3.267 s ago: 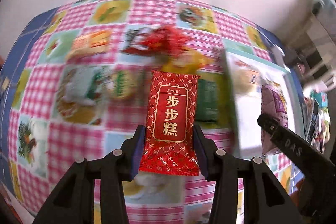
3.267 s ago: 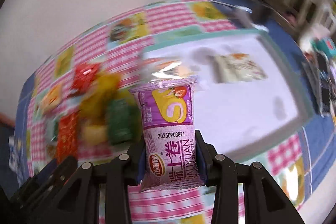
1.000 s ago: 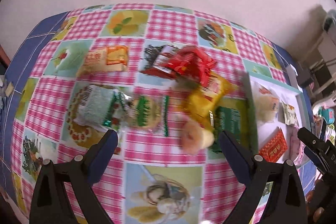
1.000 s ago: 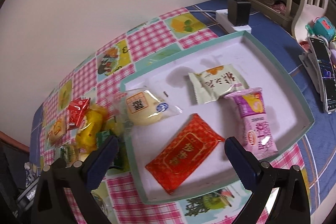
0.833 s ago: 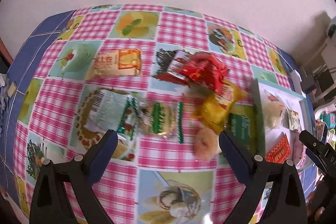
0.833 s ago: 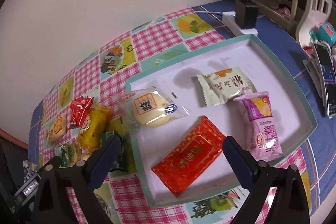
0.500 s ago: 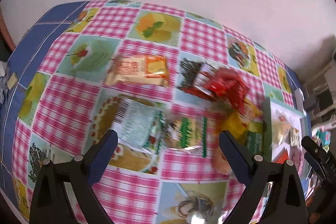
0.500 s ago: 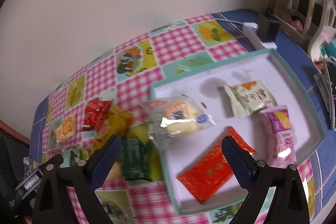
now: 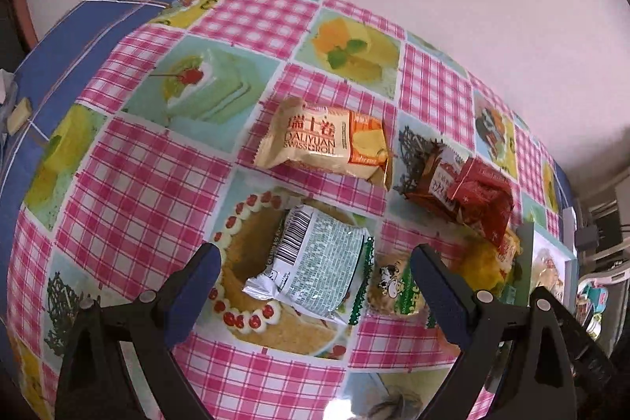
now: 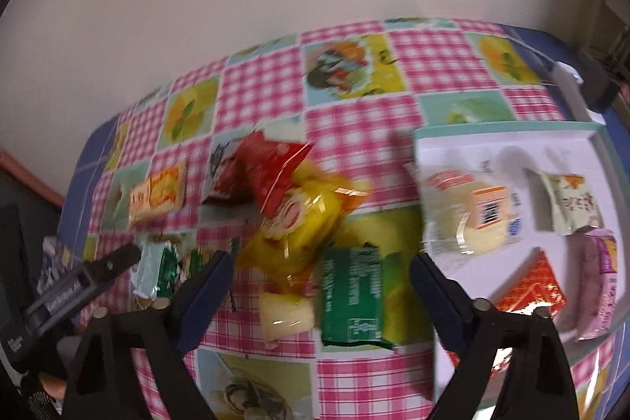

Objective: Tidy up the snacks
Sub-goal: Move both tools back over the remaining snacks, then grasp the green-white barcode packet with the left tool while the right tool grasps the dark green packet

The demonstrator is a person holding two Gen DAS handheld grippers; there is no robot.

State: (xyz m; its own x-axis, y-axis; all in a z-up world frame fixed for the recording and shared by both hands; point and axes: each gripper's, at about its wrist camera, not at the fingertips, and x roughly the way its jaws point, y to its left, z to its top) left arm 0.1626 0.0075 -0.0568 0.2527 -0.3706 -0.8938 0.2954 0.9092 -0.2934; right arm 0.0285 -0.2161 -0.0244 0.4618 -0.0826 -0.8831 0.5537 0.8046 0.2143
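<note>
My left gripper (image 9: 315, 282) is open and empty, its jaws on either side of a silver-green packet (image 9: 311, 272) lying barcode up on the tablecloth. An orange Swiss roll packet (image 9: 327, 144) lies beyond it, and a red packet (image 9: 480, 199) to the right. My right gripper (image 10: 319, 286) is open and empty above a green packet (image 10: 352, 298), a yellow bag (image 10: 299, 223) and a small pale sweet (image 10: 285, 313). The white tray (image 10: 508, 140) at right holds a round bun (image 10: 472, 219), a pale green packet (image 10: 571, 207), a red packet (image 10: 531, 290) and a purple roll packet (image 10: 602, 286).
The table wears a pink checked cloth with cake pictures (image 9: 189, 85). A wall runs behind it. A white power strip with a black plug (image 10: 590, 81) lies beyond the tray. The left gripper's arm (image 10: 78, 282) shows at the right view's lower left.
Both grippers let go of their packets into the tray, opened, and swung left to the loose snacks. The left one now straddles the silver-green packet.
</note>
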